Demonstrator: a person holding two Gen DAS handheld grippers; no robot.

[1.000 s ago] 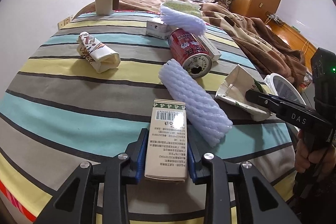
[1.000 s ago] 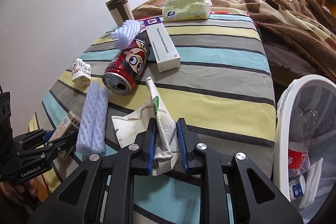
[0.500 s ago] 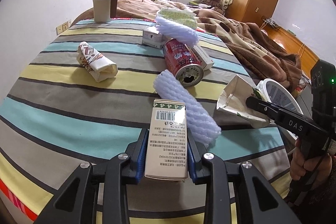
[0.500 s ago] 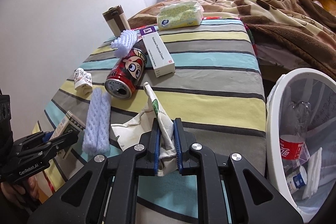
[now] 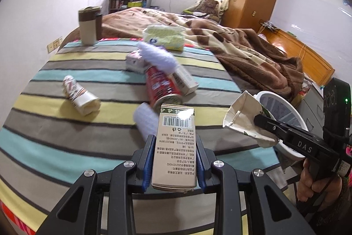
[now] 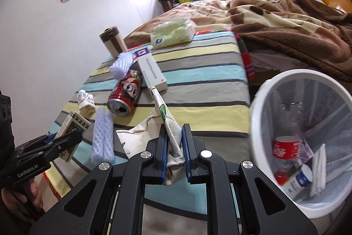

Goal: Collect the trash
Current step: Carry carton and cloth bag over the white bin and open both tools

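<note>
While your right tongs (image 6: 175,152) are pinching the crumpled paper bag (image 6: 169,124) just beside the white bin (image 6: 261,89), your left tongs (image 5: 175,159) are gripping the carton (image 5: 175,147) farther from it.

Beige barcoded carton (image 5: 175,147) gripped upright, crumpled paper bag (image 6: 173,131) pinched, seemingly lifted

- "DAS" in pale letters along the black body of the right gripper (image 5: 257,122).
- "GenRobot.AI" in white on the black body of the left gripper (image 6: 66,138).
- Barcode with digits too small to read, plus upside-down Chinese print, on the small carton (image 5: 175,147).
- Long line of lettering on the white box (image 6: 151,72), too blurred to read.
- White script logo on the bottle's red label (image 6: 286,148), unreadable.
</note>
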